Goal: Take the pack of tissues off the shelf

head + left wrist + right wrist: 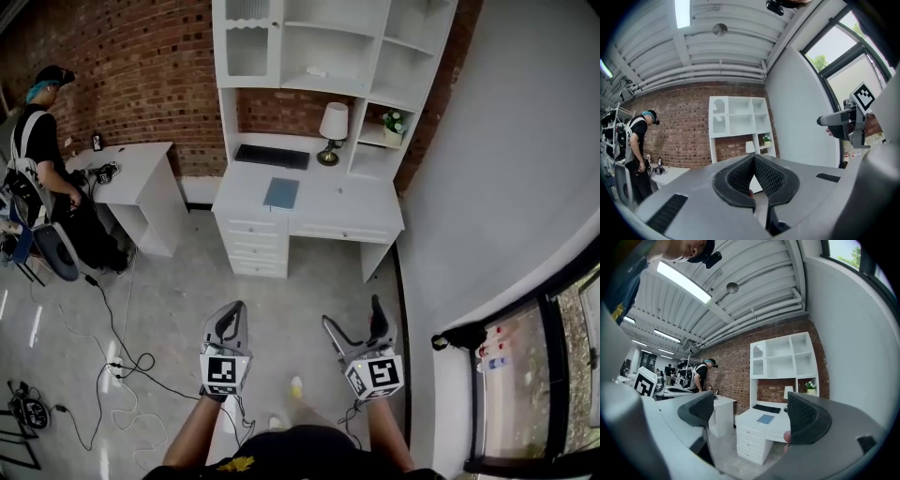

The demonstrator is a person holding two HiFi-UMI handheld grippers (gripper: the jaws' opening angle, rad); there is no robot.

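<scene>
A small pale pack, apparently the tissues, lies in the middle compartment of the white shelf unit above the white desk. Both grippers hang low over the floor, well short of the desk. My left gripper is shut and empty; in the left gripper view its pads meet at the tip, with the shelf unit far beyond. My right gripper stands open with nothing between its fingers; in the right gripper view the shelf unit shows between the jaws. The pack is too small to make out in either gripper view.
On the desk stand a lamp, a potted plant, a black keyboard and a blue notebook. A person stands at a second white desk on the left. Cables trail over the floor. A curved wall and window lie to the right.
</scene>
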